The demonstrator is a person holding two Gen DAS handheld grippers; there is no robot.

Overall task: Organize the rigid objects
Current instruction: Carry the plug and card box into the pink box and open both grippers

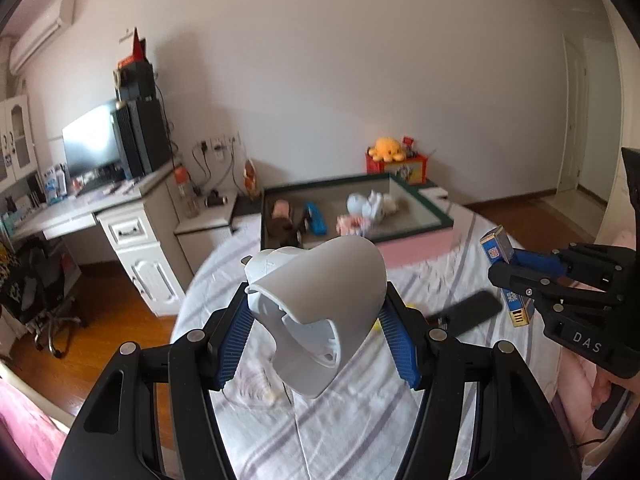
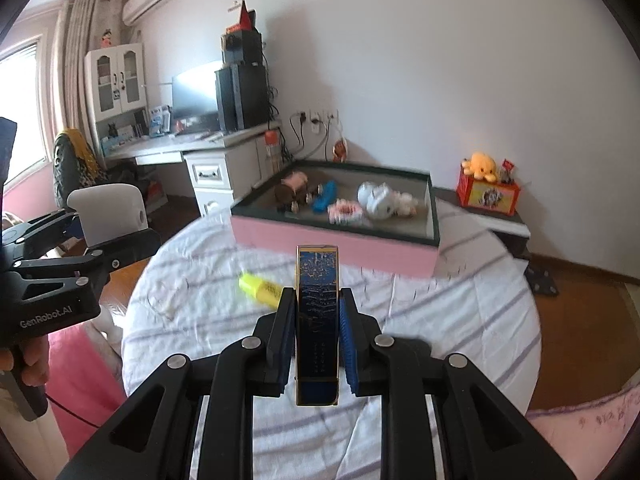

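Both grippers loaded, tray at twelve o'clock.
The left gripper (image 1: 316,332) pinched a white shell (image 1: 320,304); the right gripper (image 2: 316,336) clamped a blue box (image 2: 317,320). Next, probably, carrying both over the tray (image 2: 432,216).

You've got two grippers: left gripper (image 1: 316,316) and right gripper (image 2: 316,336). One white plastic housing (image 1: 320,300). One blue-and-gold box (image 2: 317,320). One yellow highlighter (image 2: 260,286). One dark flat object (image 1: 468,310) on the bedsheet. One pink tray (image 2: 340,246) holding roughly six toys, but blur makes that count unsure. One orange plush octopus (image 2: 482,166).
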